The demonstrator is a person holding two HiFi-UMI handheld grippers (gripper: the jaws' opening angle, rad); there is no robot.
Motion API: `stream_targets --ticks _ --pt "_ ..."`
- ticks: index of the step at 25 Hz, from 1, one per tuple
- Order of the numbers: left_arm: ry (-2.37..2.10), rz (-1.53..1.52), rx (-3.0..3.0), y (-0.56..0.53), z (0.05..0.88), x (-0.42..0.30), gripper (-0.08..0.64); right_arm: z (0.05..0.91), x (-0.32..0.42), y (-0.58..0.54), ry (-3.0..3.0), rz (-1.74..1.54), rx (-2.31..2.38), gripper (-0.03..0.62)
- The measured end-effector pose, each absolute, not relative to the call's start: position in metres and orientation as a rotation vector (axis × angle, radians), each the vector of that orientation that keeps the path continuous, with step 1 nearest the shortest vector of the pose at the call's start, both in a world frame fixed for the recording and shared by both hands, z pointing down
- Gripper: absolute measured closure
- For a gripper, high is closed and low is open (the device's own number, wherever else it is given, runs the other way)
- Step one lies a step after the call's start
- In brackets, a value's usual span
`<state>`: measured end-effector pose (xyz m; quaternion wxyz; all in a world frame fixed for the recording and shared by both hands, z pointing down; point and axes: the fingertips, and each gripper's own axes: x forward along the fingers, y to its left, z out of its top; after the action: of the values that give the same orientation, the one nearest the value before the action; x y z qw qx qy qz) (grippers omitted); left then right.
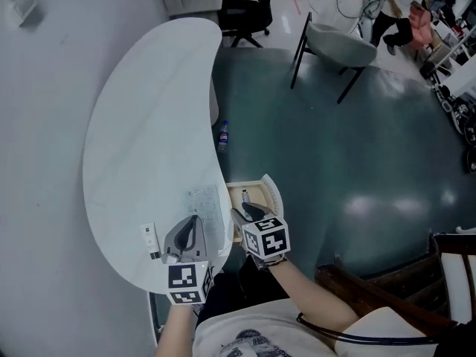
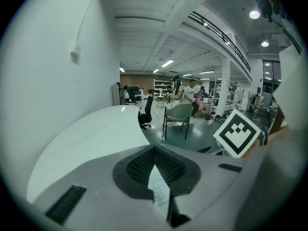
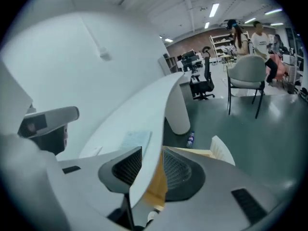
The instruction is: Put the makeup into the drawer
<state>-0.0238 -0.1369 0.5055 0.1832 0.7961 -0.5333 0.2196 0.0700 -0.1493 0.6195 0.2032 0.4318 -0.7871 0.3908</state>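
The drawer (image 1: 232, 213) stands pulled open under the white table's (image 1: 141, 147) right edge, with a wooden inside and a white front panel (image 1: 272, 193). A small makeup item (image 1: 245, 196) lies inside it; a small item (image 3: 152, 216) also shows in the drawer, seen through the right jaws. My right gripper (image 1: 241, 214) hangs above the drawer, open, with nothing between its jaws. My left gripper (image 1: 195, 220) hovers over the table's near end, its tips together and empty. A small white item (image 1: 151, 236) lies on the table just left of it.
A printed sheet (image 1: 205, 207) lies on the table between the grippers. A plastic bottle (image 1: 222, 135) stands on the floor by the table's pedestal (image 3: 178, 114). A grey chair (image 1: 338, 44) and a black office chair (image 1: 245, 10) stand further off, with people behind. A wooden chair (image 1: 401, 296) is close at my right.
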Motion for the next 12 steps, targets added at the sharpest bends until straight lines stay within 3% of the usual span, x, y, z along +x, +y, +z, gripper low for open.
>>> stream_targets --ticks 12 --pt "-1.711 0.506 2.201 -0.065 0.425 -0.133 0.512 0.472 -0.034 -0.096 -2.452 0.780 1.082 0.463"
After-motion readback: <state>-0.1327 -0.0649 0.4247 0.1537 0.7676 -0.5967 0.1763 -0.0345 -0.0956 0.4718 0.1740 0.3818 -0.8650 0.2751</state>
